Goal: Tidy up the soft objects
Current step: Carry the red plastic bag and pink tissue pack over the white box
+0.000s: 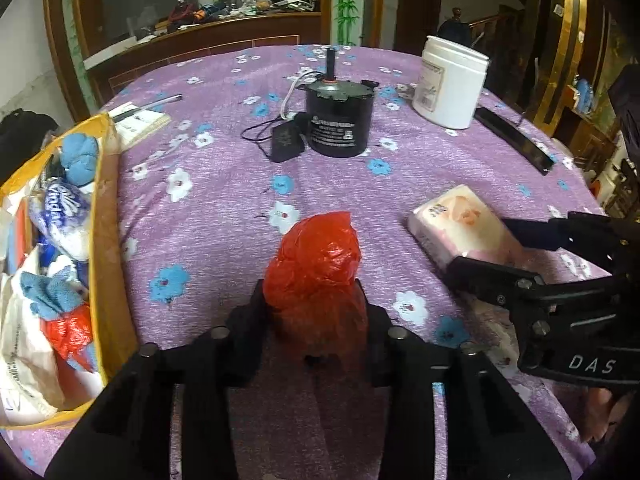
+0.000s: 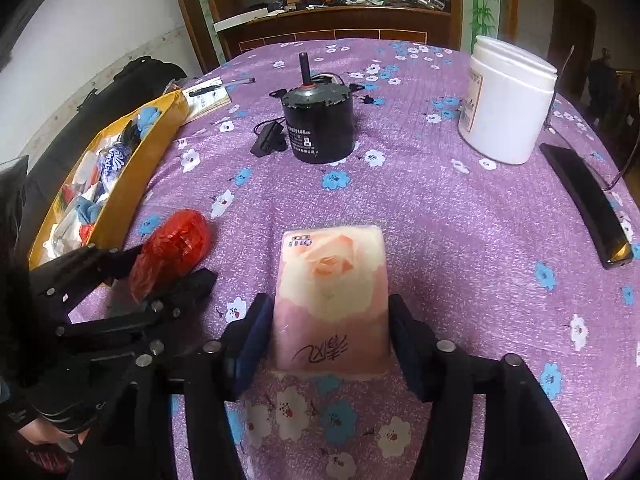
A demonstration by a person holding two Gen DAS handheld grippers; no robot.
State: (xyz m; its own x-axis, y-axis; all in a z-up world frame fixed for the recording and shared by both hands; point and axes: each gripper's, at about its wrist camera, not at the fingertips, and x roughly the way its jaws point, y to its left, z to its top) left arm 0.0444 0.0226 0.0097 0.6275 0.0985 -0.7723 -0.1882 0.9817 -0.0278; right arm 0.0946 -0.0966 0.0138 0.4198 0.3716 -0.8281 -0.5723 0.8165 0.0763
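Two tools are gripping: left tool (image 1: 314,300) squeezing the red bag (image 1: 316,268), right tool (image 2: 326,332) clamping the tissue pack (image 2: 332,292); both should be lifting clear, heading left to the yellow box (image 1: 106,216).

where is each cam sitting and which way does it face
Left wrist: rides the left gripper, looking forward across the purple table; its jaws clamp a red plastic bag, and the right gripper shows at right.
Right wrist: rides the right gripper, facing the same way; its jaws hold a pink tissue pack, with the left gripper at left.
Shared: black motor, white jar, yellow box.
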